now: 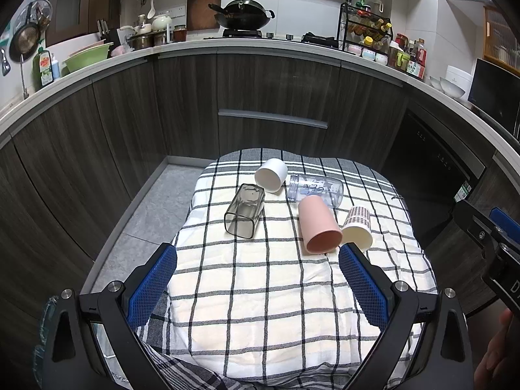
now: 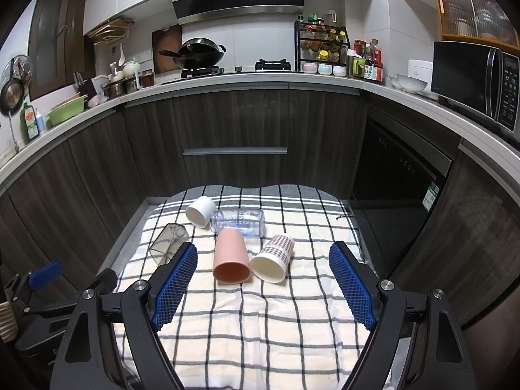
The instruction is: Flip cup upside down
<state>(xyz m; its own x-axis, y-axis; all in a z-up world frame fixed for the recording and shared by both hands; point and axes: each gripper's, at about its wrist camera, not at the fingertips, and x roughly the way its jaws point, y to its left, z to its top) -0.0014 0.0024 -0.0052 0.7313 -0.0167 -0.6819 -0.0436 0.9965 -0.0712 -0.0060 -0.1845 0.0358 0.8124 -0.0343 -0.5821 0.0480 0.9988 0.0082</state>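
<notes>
Your right gripper (image 2: 263, 279) and left gripper (image 1: 258, 279) gape wide, empty. Approach the pink plastic cup (image 2: 230, 256) lying at twelve o'clock; clamp mid-body, clear of the checked paper cup (image 2: 274, 257).

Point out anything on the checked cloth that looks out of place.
All five vessels lie tipped on their sides: white cup, clear bottle, smoky square cup, pink cup, patterned paper cup. Nothing looks spilled or broken.
</notes>
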